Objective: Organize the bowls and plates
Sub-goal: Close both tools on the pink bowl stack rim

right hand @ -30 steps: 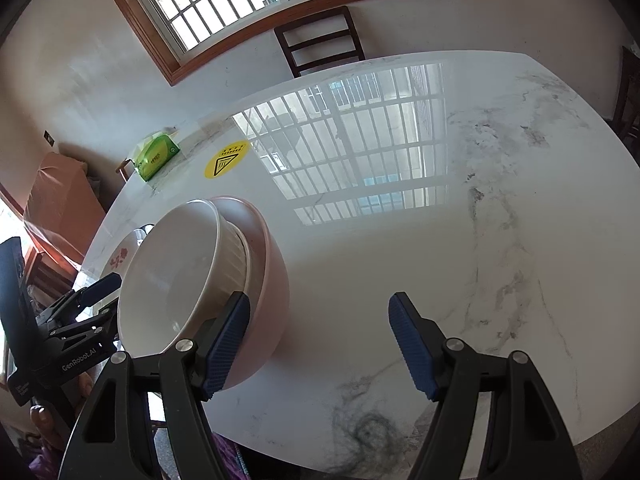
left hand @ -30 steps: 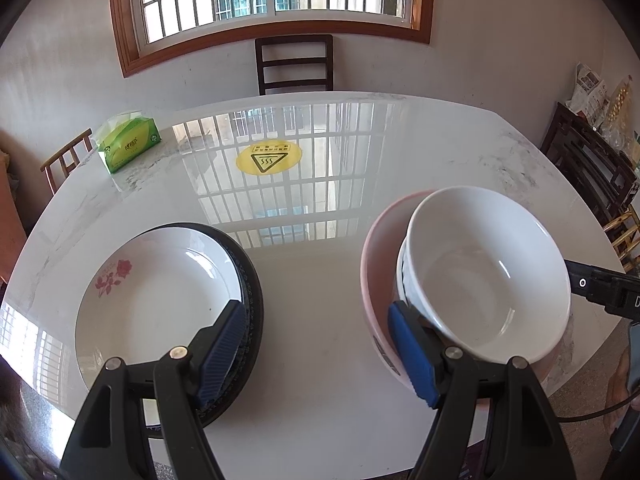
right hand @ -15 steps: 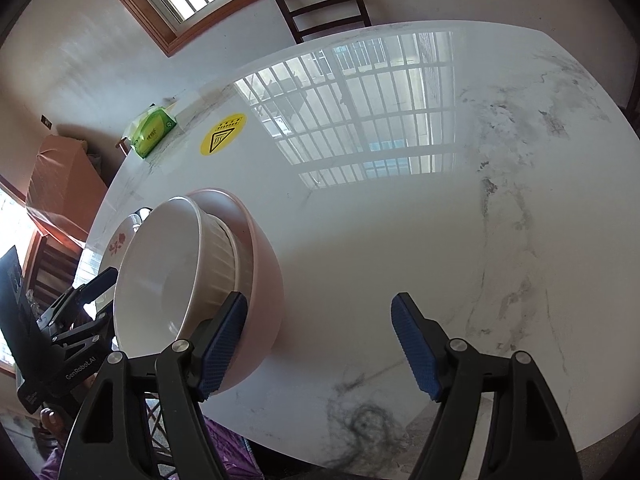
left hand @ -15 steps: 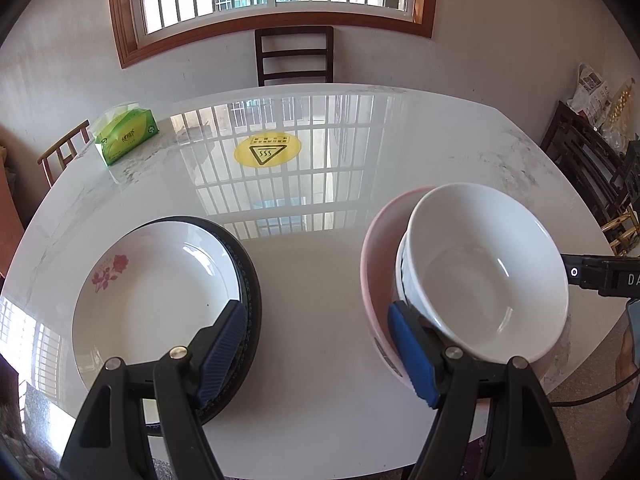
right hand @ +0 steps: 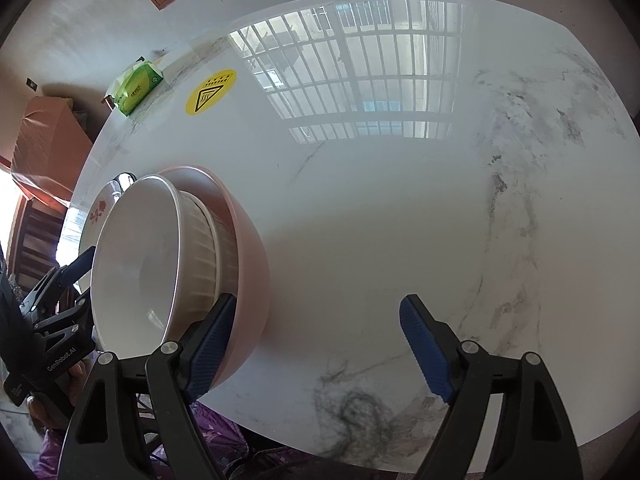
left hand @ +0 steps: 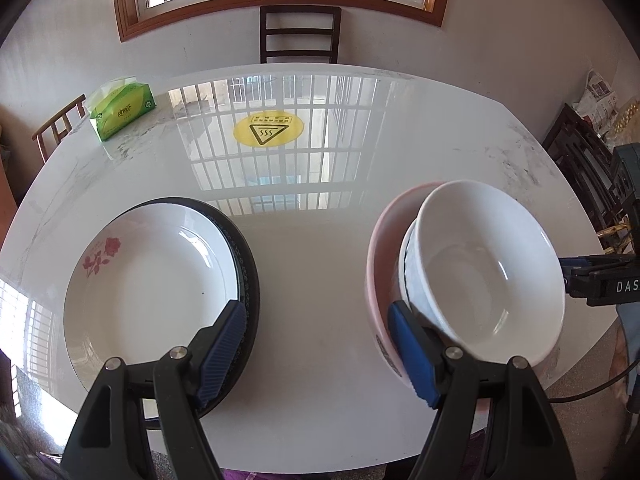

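A white plate with a red rose (left hand: pixel 152 276) lies on a black plate (left hand: pixel 250 276) at the table's near left. To the right stands a stack: a pink bowl (left hand: pixel 378 248), a ribbed white bowl (left hand: pixel 408 256) in it, and a smooth white bowl (left hand: pixel 488 272) tilted on top. My left gripper (left hand: pixel 316 352) hangs open over bare table between the plates and the stack. My right gripper (right hand: pixel 316 340) is to the right of the stack (right hand: pixel 160 260), its jaws opening with only bare table between them. Its left finger (right hand: pixel 208 336) is next to the pink bowl's wall (right hand: pixel 248 264).
The white marble table (left hand: pixel 320 240) carries a green tissue pack (left hand: pixel 120 110) at the far left and a yellow warning sticker (left hand: pixel 268 129) mid-back. A dark chair (left hand: pixel 300 34) stands behind under the window. The table edge runs close below both grippers.
The right gripper's jaws have spread wider and its view has tipped down toward the table. The bowls and plates have not moved. The left gripper stays open and nearly still.
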`<state>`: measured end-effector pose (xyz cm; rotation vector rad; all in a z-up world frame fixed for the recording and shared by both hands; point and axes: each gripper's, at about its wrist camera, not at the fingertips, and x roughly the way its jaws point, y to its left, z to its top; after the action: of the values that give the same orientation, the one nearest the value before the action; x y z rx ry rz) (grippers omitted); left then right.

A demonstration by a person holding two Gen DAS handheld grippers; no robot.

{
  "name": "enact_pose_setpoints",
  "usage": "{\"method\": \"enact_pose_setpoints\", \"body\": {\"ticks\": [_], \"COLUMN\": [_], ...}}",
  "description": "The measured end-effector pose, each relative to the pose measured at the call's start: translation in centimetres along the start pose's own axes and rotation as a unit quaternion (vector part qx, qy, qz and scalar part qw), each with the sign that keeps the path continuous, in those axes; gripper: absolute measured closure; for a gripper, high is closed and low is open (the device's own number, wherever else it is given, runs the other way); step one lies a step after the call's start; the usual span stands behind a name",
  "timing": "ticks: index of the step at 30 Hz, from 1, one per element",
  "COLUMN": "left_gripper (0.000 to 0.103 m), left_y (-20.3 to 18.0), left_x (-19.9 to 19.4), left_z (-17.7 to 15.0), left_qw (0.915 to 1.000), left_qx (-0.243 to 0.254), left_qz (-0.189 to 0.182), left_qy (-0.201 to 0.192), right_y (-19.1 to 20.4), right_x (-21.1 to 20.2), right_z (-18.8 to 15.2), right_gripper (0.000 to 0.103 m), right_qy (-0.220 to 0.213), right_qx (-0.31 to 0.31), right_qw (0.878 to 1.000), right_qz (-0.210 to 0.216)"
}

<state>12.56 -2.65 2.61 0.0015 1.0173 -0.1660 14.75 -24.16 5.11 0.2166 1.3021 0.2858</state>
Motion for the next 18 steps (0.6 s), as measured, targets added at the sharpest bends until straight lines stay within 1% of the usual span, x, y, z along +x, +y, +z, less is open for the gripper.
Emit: {"method": "enact_pose_setpoints", "body": {"ticks": [1, 2, 3, 5, 7, 9, 11, 12, 14, 15, 17, 18], "left_gripper": [0.028, 0.028, 0.028, 0.028, 0.029, 0.039, 0.051, 0.054, 0.071, 0.075, 0.094, 0.094], "left_y": [0.1, 0.2, 0.2, 0.3, 0.3, 0.2, -0.1, -0.3, -0.7, -0.9, -1.1, -1.4], "left_x": [0.1, 0.2, 0.2, 0.3, 0.4, 0.4, 0.3, 0.3, 0.2, 0.2, 0.1, 0.0], "left_z": [0.1, 0.1, 0.2, 0.2, 0.3, 0.4, 0.6, 0.7, 0.9, 0.9, 1.1, 1.1], "left_qw": [1.0000, 1.0000, 1.0000, 0.9999, 0.9999, 0.9997, 0.9994, 0.9993, 0.9989, 0.9987, 0.9983, 0.9985], "left_qx": [0.000, -0.001, -0.002, -0.003, -0.002, 0.002, 0.005, 0.006, 0.011, 0.011, 0.009, 0.010], "left_qz": [-0.004, -0.007, -0.009, -0.012, -0.015, -0.025, -0.031, -0.033, -0.042, -0.045, -0.054, -0.050], "left_qy": [0.001, 0.001, 0.002, 0.005, 0.006, 0.008, 0.016, 0.018, 0.018, 0.019, 0.020, 0.018], "right_y": [-0.1, -0.3, -0.5, -0.6, -0.2, 0.1, 0.3, 0.3, 0.2, 0.1, 0.3, 0.4], "right_x": [0.2, 0.4, 0.6, 0.8, 0.8, 0.8, 0.8, 0.8, 1.0, 1.1, 1.1, 1.1], "right_z": [0.2, 0.2, 0.2, 0.2, 0.3, 0.3, 0.3, 0.3, 0.5, 0.5, 0.6, 0.5], "right_gripper": [0.018, 0.012, 0.010, 0.009, 0.008, 0.008, 0.009, 0.009, 0.010, 0.012, 0.016, 0.019], "right_qy": [0.004, 0.009, 0.012, 0.013, 0.010, 0.009, 0.008, 0.010, 0.020, 0.025, 0.029, 0.030], "right_qx": [0.004, 0.010, 0.016, 0.022, 0.011, 0.007, -0.004, -0.010, -0.008, -0.007, -0.012, -0.015], "right_qw": [1.000, 1.000, 1.000, 1.000, 1.000, 0.999, 1.000, 1.000, 1.000, 1.000, 1.000, 0.999], "right_qz": [-0.001, -0.003, -0.006, -0.008, -0.021, -0.030, -0.030, -0.027, -0.018, -0.011, -0.002, 0.004]}}
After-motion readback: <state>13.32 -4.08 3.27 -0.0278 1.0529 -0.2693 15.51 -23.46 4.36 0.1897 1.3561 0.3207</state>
